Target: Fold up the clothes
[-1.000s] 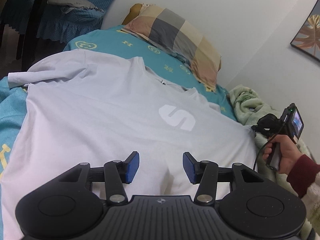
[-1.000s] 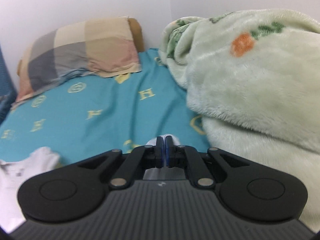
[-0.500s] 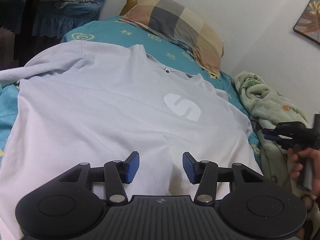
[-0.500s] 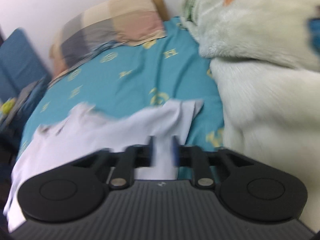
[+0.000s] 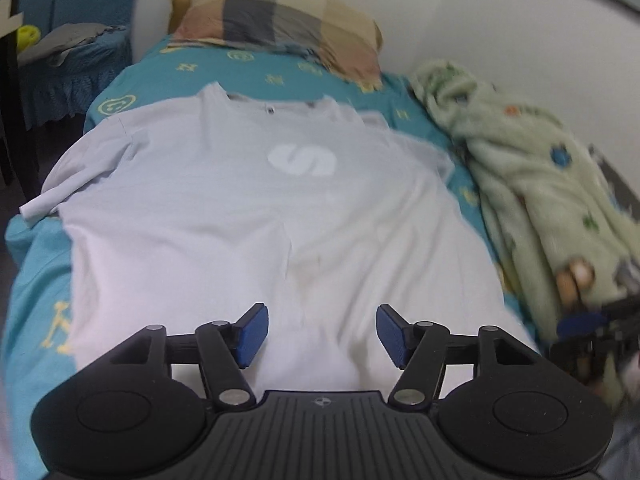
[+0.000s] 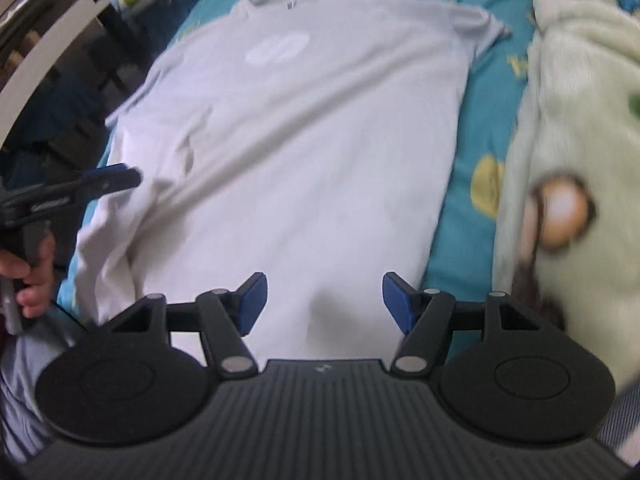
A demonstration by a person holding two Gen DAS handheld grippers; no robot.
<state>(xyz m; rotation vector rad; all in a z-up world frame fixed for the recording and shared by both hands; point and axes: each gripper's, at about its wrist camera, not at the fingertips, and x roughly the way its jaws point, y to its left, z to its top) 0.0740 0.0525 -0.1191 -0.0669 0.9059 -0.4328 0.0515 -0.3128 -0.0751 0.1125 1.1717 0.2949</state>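
I'm over a bed with a teal patterned sheet [image 5: 248, 76] against a white wall [image 5: 460, 12]. A checked pillow [image 5: 276, 28] lies at 12 o'clock and a fuzzy green blanket [image 5: 532, 184] at 3 o'clock. The white T-shirt [image 5: 248, 208] lies spread flat mid-bed, soft and lightly creased, collar toward the pillow. My left gripper [image 5: 319, 334] and right gripper [image 6: 323, 302] have just been opening, both released with nothing between their blue pads. Furniture at 10 o'clock is probably a chair.

left gripper [image 5: 318, 336] jaws opening (empty), right gripper [image 6: 322, 302] likewise
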